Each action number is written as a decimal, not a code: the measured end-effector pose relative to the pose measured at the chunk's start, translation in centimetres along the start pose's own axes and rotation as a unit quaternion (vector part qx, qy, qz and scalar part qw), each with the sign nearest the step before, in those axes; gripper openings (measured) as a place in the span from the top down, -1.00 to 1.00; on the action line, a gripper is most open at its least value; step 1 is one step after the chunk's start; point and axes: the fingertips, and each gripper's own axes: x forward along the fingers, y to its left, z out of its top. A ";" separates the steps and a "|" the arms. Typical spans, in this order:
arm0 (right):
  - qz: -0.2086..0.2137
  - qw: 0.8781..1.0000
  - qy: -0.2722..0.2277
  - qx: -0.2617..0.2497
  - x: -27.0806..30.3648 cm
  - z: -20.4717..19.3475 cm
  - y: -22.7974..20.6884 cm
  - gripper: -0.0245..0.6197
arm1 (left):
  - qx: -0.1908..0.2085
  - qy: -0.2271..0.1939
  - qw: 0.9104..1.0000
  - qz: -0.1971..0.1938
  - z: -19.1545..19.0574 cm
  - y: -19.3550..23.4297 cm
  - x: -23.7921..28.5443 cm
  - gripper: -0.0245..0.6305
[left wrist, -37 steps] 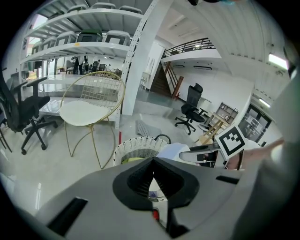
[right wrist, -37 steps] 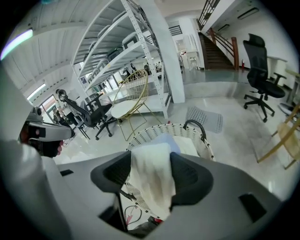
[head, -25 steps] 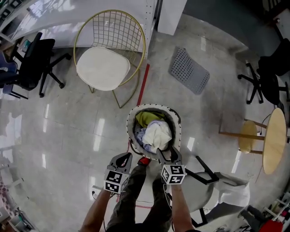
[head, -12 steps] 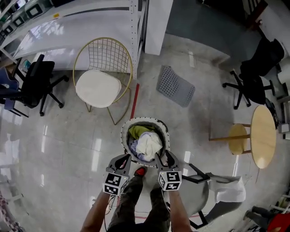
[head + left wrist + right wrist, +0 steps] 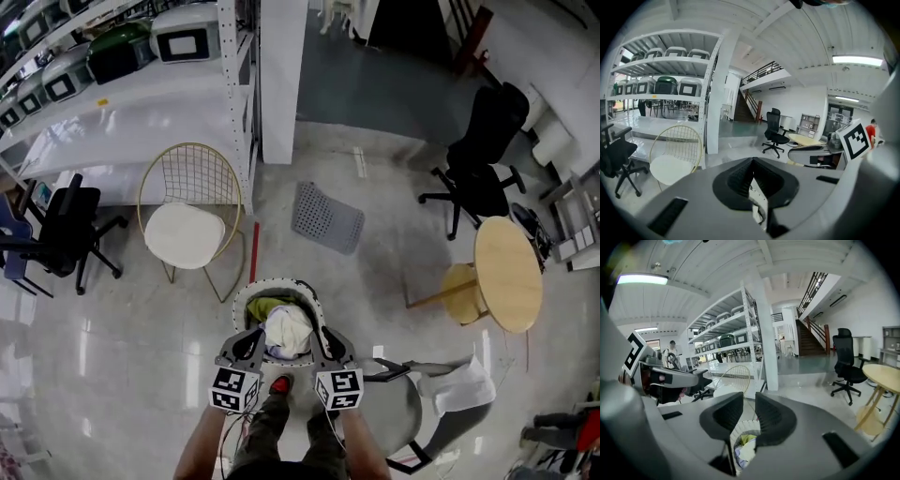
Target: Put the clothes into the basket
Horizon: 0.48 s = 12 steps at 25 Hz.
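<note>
Grey polished floor [image 5: 122, 319] carries a gold wire chair [image 5: 187, 230] and, nearer the person's feet, a white basket [image 5: 246, 292]. Clothes [image 5: 286, 328], white over yellow-green, lie heaped inside it. Left gripper [image 5: 751, 164]: jaws pressed together, nothing held. Right gripper [image 5: 749, 404]: jaws have just been closing, a narrow empty gap between them. Both hang over the basket's near rim.

We are in a big open lab or workshop hall, not a home: tall white shelving [image 5: 122, 56] stacked with bins at upper left, a swivel office chair [image 5: 483, 141] on polished floor [image 5: 112, 356], and a staircase [image 5: 808, 341] up to a mezzanine.
</note>
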 end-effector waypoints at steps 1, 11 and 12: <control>-0.005 1.000 -0.010 -0.001 -0.4 1.0 -0.3 0.64 | 0.005 -0.007 1.000 -0.003 0.9 -0.2 0.2 0.91; -0.054 0.996 -0.073 0.002 -6.8 6.9 -1.9 0.80 | 0.053 -0.042 0.997 -0.035 6.9 -4.6 -1.1 0.91; -0.061 0.995 -0.081 0.002 -7.5 7.4 -2.3 0.81 | 0.056 -0.045 0.997 -0.042 7.4 -5.2 -1.1 0.91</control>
